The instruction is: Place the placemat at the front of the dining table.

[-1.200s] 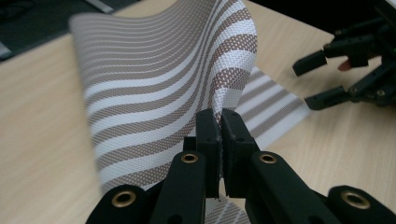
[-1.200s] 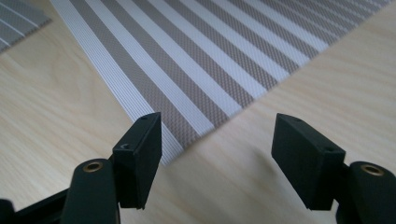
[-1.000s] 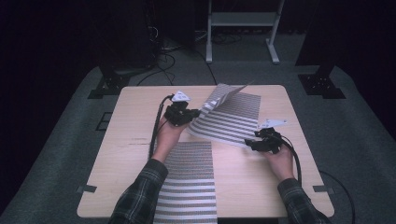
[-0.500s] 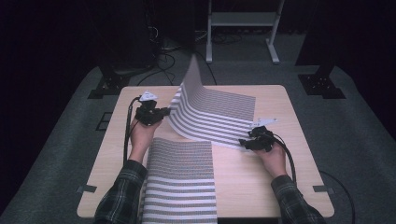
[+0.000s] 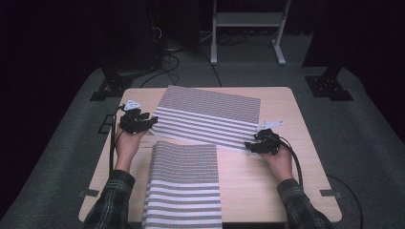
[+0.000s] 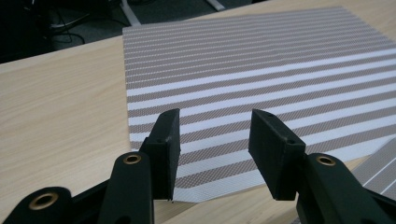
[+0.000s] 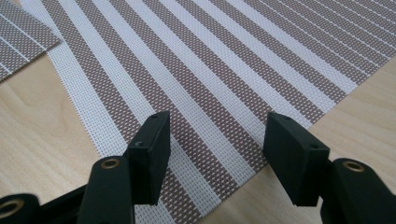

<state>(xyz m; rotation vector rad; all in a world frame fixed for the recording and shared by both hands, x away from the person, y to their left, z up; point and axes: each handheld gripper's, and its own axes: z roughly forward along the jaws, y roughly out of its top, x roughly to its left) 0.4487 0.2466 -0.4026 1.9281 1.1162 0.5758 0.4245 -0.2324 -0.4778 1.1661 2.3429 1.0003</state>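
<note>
Mat (image 5: pixel 205 117) lies flat across the worktop's (image 5: pixel 305 157) far half, overlapping a second mat (image 5: pixel 184 186). Left tool (image 5: pixel 152 120) has just been opening, right tool (image 5: pixel 249 146) gapes, both empty. Either hand's withdrawal could drag a corner askew.

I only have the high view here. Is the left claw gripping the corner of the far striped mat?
Observer: No. The left claw has just been opening; the corner of the far mat lies beneath its parted jaws, not pinched.
Operator: And the right one?
Observer: The right claw is open too, jaws apart over that mat's near edge.
Operator: Is the mat flat?
Observer: Yes, flat on the table, no lifted corner.
</note>
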